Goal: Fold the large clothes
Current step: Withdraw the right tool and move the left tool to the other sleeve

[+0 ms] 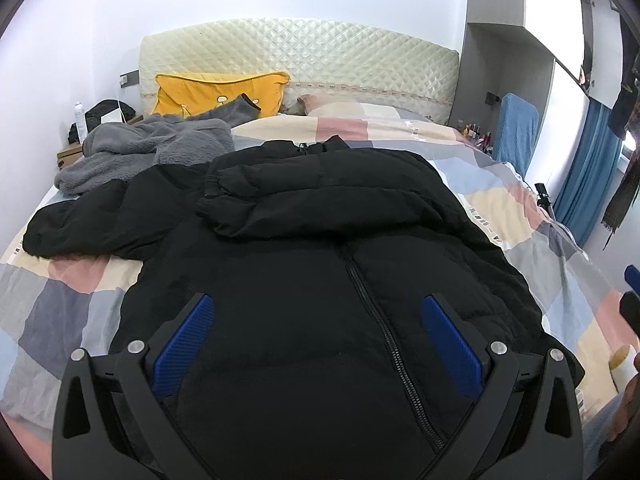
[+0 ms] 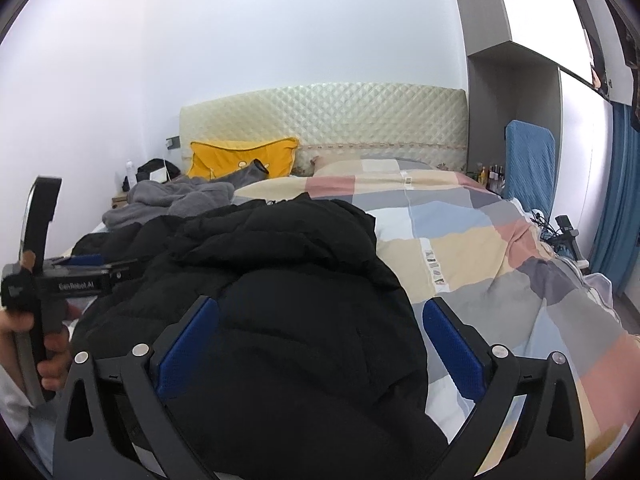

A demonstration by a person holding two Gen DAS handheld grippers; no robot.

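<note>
Big black coat fills bed middle under my fingers. Grey fluffy robe blocks far left. Open quilt on right, room to pass. Yellow pillow sits by headboard.

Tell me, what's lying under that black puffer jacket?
The black puffer jacket lies on a patchwork duvet that shows all around it. Whether anything else sits beneath is hidden by the jacket.

Bedroom in home. Big bed with patchwork quilt, padded cream headboard, yellow pillow. Grey fluffy robe and black puffy jacket lie on bed. Small bedside table with bottle. Blue curtain at right.
</note>
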